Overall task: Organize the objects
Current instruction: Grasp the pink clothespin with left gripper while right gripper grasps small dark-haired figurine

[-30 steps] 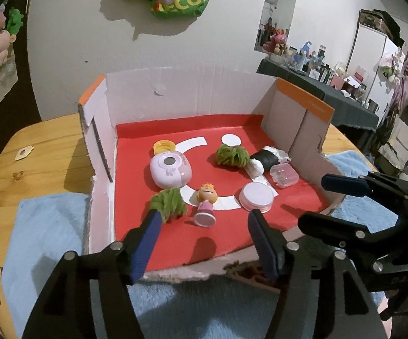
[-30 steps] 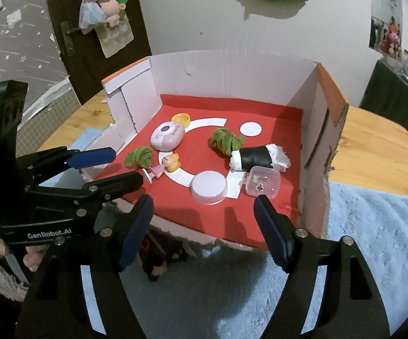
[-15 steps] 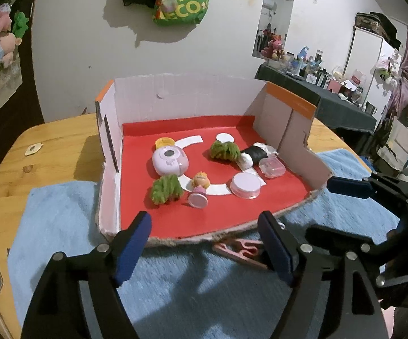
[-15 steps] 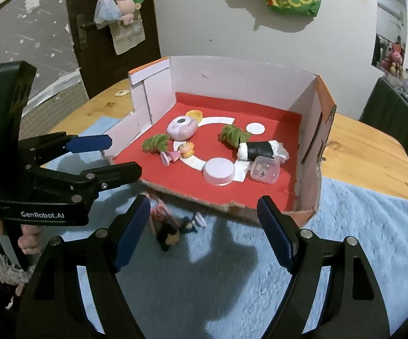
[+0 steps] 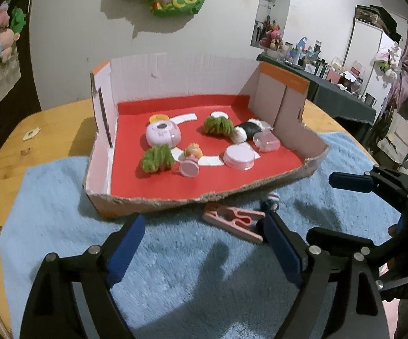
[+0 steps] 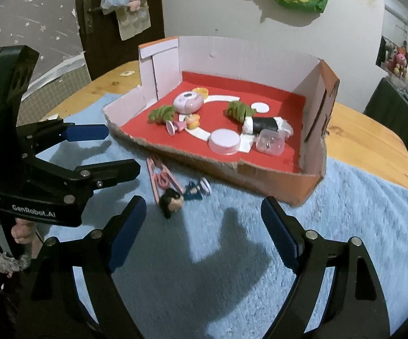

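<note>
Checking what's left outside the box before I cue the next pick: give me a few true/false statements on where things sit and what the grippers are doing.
1. The pink clothespin lies on the blue towel, outside the cardboard box. True.
2. The dark-haired figurine is inside the box. False: it lies on the towel beside the clothespin, in front of the box's torn front edge.
3. The right gripper is shut on the clothespin. False: its jaws stand open and empty above the towel.
4. The left gripper is open and holds nothing. True.
5. The blonde figurine stands upright. False: it lies tipped over on the red floor.
</note>
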`<state>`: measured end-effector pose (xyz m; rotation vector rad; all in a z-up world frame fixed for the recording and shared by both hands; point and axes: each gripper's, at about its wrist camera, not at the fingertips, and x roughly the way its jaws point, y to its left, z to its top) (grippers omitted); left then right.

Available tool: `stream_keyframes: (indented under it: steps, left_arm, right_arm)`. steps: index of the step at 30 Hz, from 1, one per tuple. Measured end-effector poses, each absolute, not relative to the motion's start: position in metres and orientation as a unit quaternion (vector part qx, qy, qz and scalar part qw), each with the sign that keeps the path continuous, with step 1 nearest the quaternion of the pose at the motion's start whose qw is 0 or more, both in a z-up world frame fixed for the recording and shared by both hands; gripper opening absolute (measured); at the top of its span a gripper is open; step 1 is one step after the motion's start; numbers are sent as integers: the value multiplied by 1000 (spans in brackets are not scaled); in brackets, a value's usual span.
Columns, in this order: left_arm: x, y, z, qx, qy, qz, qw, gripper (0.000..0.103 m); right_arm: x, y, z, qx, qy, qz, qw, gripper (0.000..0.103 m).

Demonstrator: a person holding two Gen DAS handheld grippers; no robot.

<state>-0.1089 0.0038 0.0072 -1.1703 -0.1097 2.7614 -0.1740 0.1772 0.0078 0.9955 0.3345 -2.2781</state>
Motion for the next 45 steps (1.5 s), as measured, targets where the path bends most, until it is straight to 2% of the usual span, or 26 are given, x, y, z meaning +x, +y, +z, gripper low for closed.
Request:
stream_keyframes:
  steps: [13,17,23,33,38,45]
  left_arm:
    - [-121,19,-16,-416,-35,906,71,89]
    - [-124,13,-18,-427,-50,900,71,91]
    - [-127,3,-21,-441,-72,893,49,90]
    - [-119,5,-22,-441,-41,897,15,91]
    - [-117,-8,-22,-445,-31,895,-2,91]
    - [-110,-18,-17,-438,-56,897,32,90]
  right_arm:
    - [-179,185,-10,397,127,-857,303,83]
    - [-181,187,-12,400,125,-856,302,83]
    - [-180,182,-12,399,130,-854,308,83]
    - [-180,179,-12,399,131,-854,306,83]
    - [-183,165,-13,392,154,-852,311,83]
    - [-197,151,-25,397,190,-835,329,83]
